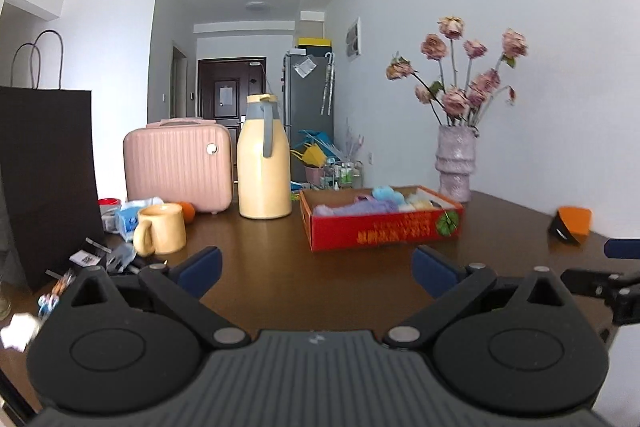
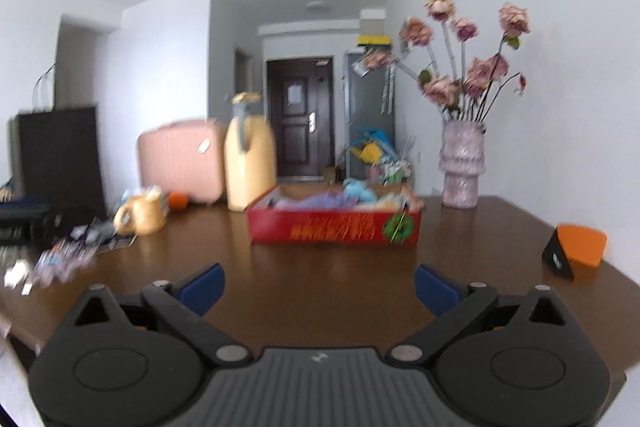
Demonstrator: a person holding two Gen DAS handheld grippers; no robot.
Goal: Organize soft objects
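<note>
Our two grippers, left gripper (image 1: pixel 316 267) and right gripper (image 2: pixel 319 285), both spread wide and empty above the brown worktop (image 1: pixel 280 267), one red box (image 1: pixel 384 223) of soft toys (image 1: pixel 372 203) ahead, well apart from both, one yellow mug (image 1: pixel 160 229) to its left.

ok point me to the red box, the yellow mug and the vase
red box (image 1: pixel 384 229): left wrist view, on its printed front wall.
yellow mug (image 1: pixel 164 231): left wrist view, on the side of its body.
vase (image 1: pixel 456 163): left wrist view, on its ribbed middle.
</note>
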